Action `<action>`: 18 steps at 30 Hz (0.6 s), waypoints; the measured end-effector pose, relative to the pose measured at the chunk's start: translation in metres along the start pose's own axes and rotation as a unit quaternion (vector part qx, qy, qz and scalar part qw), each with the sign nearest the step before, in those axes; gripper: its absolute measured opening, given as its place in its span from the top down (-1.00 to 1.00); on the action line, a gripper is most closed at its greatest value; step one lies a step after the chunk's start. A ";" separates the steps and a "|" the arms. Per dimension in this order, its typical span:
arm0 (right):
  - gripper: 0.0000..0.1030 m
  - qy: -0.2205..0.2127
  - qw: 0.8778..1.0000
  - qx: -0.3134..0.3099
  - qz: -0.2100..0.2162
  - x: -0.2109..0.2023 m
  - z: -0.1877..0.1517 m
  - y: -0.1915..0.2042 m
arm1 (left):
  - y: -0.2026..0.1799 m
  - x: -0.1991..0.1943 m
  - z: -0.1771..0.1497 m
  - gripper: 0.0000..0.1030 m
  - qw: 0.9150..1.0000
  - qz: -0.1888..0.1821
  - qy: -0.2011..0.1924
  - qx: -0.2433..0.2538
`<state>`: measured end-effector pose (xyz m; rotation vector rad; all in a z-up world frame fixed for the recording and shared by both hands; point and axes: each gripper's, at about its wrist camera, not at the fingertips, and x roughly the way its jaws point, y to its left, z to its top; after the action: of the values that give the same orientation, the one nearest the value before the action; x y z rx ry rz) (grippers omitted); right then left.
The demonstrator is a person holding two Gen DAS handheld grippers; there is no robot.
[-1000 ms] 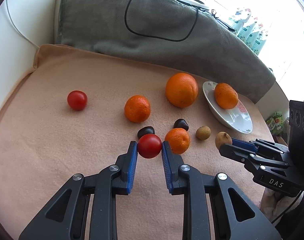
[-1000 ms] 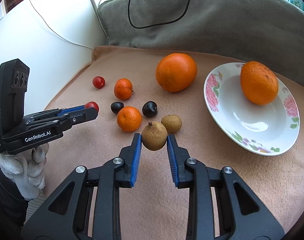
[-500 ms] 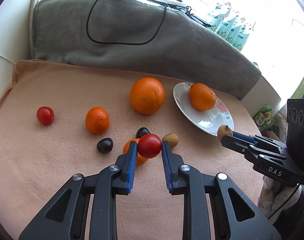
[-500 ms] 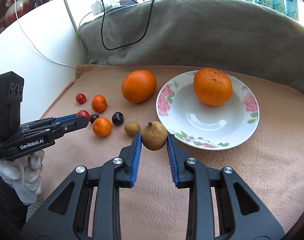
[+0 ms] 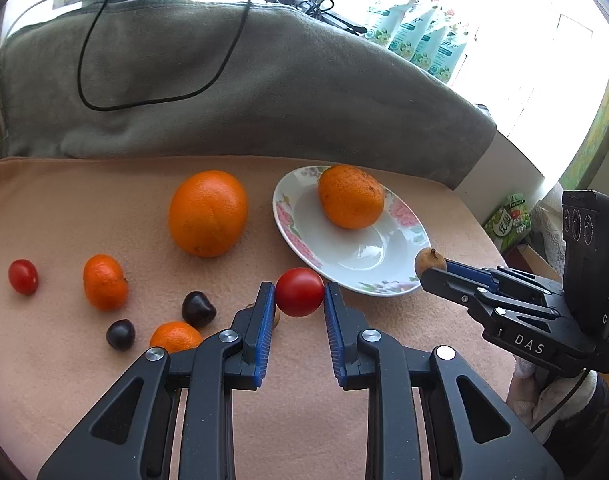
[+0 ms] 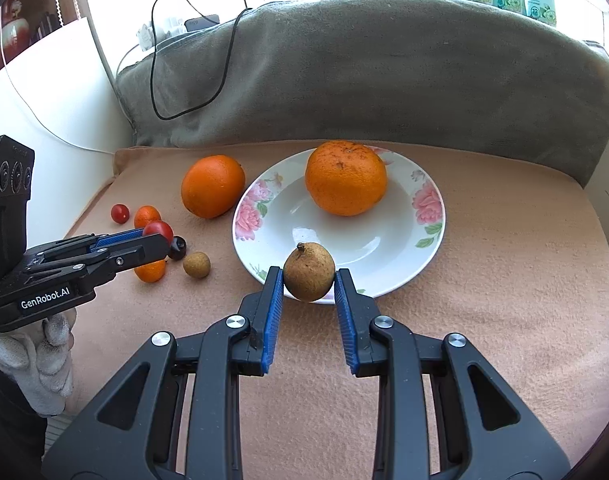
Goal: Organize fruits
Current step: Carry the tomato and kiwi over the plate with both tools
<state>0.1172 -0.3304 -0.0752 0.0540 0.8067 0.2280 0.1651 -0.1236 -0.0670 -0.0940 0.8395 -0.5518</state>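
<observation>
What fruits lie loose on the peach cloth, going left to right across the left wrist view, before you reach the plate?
Small tomato → small mandarin → dark fruit → second dark fruit → large orange.

Both wrist views face the plate (image 5: 304, 236) obliquely

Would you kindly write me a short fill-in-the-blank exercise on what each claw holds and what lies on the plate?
1. The left claw is shut on a red ____.
2. The right claw grips a ____ fruit with a stem nub.
3. On the floral plate lies one large ____.
4. The number of dark cherries on the peach cloth is ____.

Missing words: tomato; brown; orange; two
</observation>
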 end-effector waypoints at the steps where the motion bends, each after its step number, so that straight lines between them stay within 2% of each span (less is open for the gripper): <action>1: 0.46 0.001 1.000 0.000 -0.001 0.001 0.000 -0.001 | -0.002 0.002 0.001 0.55 1.000 -0.002 0.002 0.002; 18: 0.46 0.009 1.000 0.013 -0.015 0.011 0.003 -0.020 | -0.028 0.033 0.014 0.55 0.999 -0.019 0.020 0.027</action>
<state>0.1297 -0.3471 -0.0834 0.0635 0.8268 0.1895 0.1807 -0.1659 -0.0719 -0.0498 0.8620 -0.6133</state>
